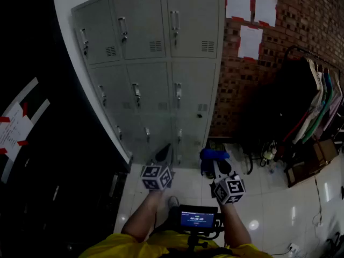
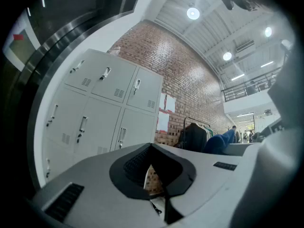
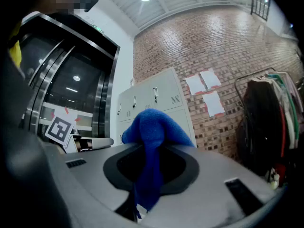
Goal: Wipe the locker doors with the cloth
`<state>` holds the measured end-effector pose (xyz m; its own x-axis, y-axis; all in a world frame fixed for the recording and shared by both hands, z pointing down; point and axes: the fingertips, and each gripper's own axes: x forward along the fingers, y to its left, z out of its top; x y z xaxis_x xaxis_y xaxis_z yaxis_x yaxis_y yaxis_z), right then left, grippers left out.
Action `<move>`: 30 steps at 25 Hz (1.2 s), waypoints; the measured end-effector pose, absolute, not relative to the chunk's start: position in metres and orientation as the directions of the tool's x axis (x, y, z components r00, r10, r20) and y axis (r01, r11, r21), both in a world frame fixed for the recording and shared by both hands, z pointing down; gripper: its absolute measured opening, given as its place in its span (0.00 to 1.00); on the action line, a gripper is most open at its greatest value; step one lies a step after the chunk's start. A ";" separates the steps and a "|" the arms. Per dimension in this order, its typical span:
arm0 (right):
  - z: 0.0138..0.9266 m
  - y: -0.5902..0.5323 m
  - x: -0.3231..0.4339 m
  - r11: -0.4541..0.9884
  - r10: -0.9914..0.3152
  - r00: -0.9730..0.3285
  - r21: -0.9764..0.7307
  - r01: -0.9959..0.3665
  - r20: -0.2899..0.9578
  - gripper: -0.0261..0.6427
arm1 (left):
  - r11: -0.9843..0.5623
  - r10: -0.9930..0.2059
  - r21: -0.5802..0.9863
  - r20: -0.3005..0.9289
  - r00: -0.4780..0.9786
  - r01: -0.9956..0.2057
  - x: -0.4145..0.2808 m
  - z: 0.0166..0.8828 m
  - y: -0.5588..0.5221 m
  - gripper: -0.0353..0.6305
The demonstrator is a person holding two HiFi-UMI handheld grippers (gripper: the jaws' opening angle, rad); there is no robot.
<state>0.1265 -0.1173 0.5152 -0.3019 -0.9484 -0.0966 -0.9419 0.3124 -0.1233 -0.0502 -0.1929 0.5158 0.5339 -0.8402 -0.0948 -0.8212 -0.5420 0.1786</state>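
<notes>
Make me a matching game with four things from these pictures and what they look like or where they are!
Things:
1. cloth
2. lockers
3. paper sheets
4. left gripper

Descriptions:
A. white, taped on the brick wall
B. shut, with nothing in it
C. blue, pinched in the right gripper
D. grey, with a handle on each door

Right pairs: 1-C, 2-D, 3-A, 4-B.
</notes>
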 end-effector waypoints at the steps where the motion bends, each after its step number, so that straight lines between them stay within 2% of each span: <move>1: 0.511 -0.150 0.124 0.310 -0.949 -0.300 -0.133 -0.941 -0.096 0.15 | -0.538 -0.843 0.172 -0.103 0.528 -0.825 -0.052 0.506 -0.224 0.05; 8: 0.418 -0.359 0.119 0.299 -0.941 -0.278 -0.085 -0.951 -0.194 0.15 | -0.583 -0.803 0.104 -0.222 0.553 -0.805 -0.044 0.399 -0.424 0.05; 13: 0.360 -0.454 0.144 0.274 -0.936 -0.251 -0.062 -0.960 -0.249 0.15 | -0.615 -0.777 0.090 -0.242 0.581 -0.784 -0.018 0.361 -0.513 0.05; 22: 0.087 -0.534 0.189 0.249 -0.824 -0.300 0.168 -0.954 -0.480 0.15 | -0.638 -0.741 0.050 -0.311 0.595 -0.768 0.037 0.298 -0.560 0.05; 26: -0.007 -0.551 0.199 0.183 -0.815 -0.252 0.181 -0.966 -0.521 0.15 | -0.636 -0.738 0.035 -0.319 0.594 -0.771 0.057 0.297 -0.566 0.05; 30: -0.055 -0.557 0.200 0.192 -0.820 -0.268 0.197 -0.961 -0.506 0.15 | -0.625 -0.755 0.039 -0.286 0.591 -0.780 0.071 0.311 -0.575 0.05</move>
<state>0.1996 -0.5568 -0.0552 -0.2675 -0.8199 -0.5062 -0.9614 0.1922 0.1968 0.0705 -0.5745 0.3111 0.5908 -0.7545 -0.2857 -0.7795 -0.6252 0.0391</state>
